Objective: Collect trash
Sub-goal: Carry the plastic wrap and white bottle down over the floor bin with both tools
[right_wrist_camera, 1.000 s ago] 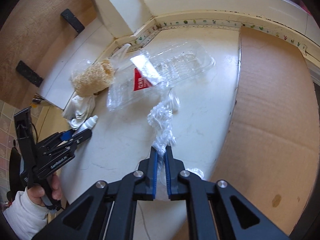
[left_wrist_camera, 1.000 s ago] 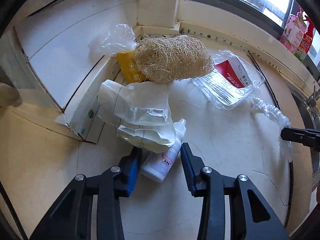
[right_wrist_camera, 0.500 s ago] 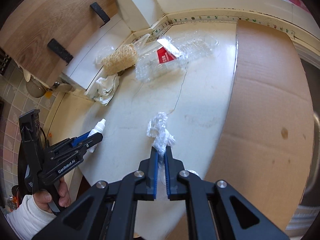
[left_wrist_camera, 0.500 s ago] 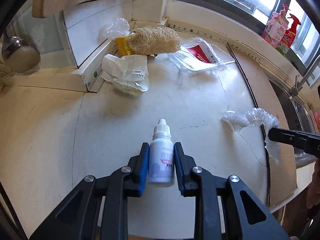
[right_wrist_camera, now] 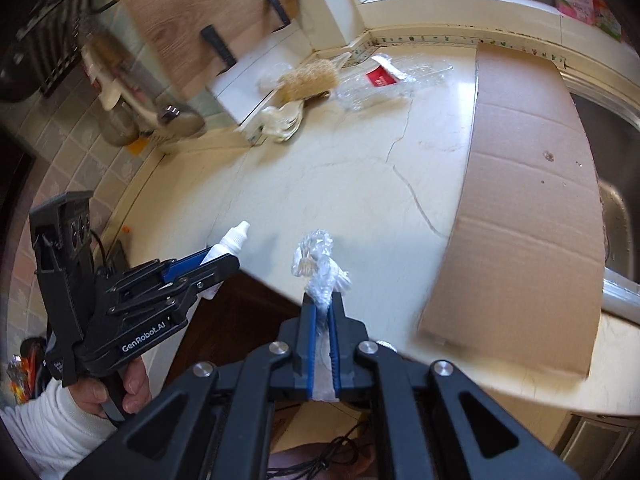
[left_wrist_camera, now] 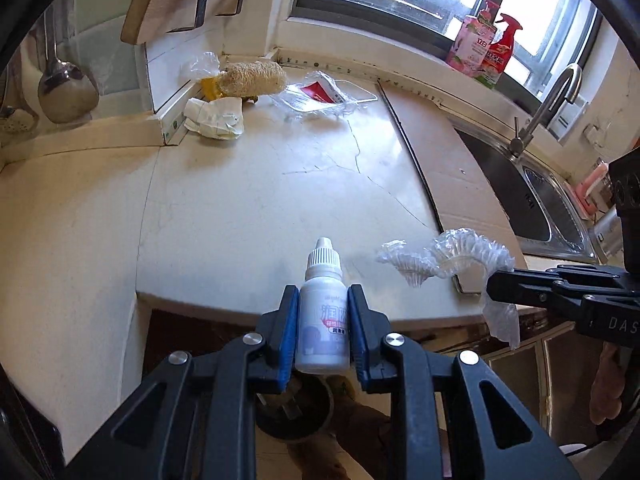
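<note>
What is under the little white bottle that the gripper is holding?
The little white bottle hangs past the counter edge in the left gripper. Right below it is a dark round container. What's inside is hidden by the bottle and gripper.

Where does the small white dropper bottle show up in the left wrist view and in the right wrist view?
Left wrist view: dropper bottle at lower centre, upright between the left tool fingers.
Right wrist view: the bottle at left of centre, only its cap end showing past the left tool.
Shared landmark: the loofah sponge in the far counter corner.
</note>
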